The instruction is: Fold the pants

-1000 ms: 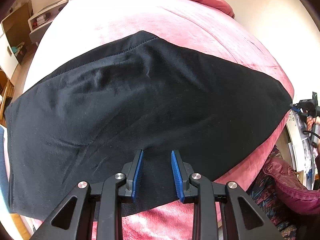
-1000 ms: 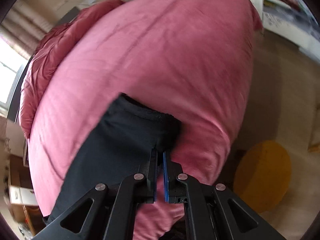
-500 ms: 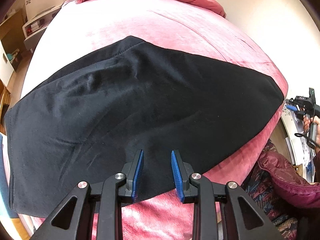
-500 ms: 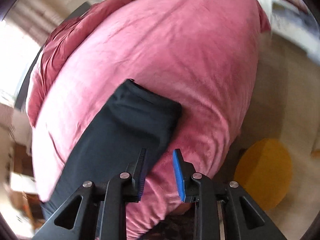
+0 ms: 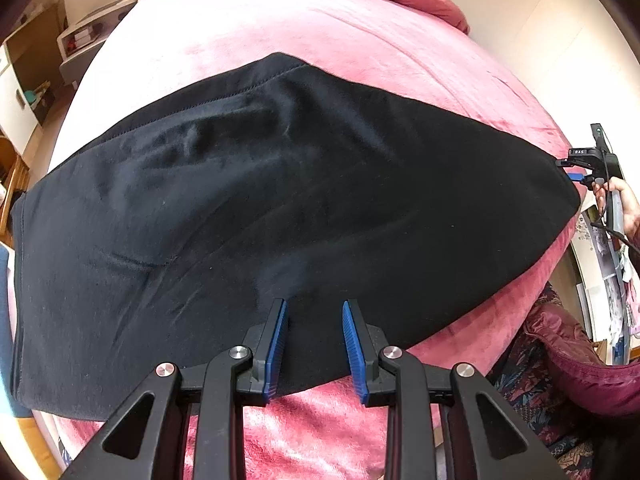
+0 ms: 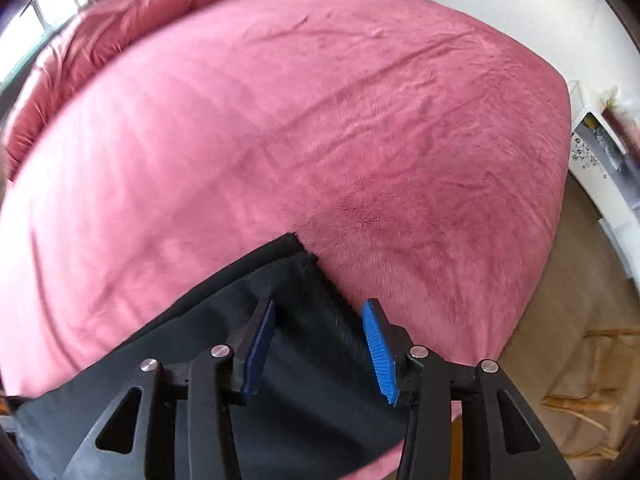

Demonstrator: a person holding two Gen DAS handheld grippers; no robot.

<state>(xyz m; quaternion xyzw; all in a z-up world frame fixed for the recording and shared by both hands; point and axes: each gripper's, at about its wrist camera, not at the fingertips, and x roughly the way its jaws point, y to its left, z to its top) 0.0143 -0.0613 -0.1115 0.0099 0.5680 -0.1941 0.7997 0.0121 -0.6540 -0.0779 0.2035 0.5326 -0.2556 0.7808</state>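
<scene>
Right tool [image 6: 318,332] just parting, empty, left tool [image 5: 314,334] ajar, empty, over black pants [image 5: 280,200]

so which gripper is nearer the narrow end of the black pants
Right. The right gripper hangs just over the narrow end of the black fabric pants, jaws just opened and apart. The left gripper is over the pants' near edge, midway along.

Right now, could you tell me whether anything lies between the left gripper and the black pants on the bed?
Nothing visible does. The left gripper hangs with its jaws apart directly over the near edge of the black pants, which lie flat on the pink blanket with nothing on top.
</scene>
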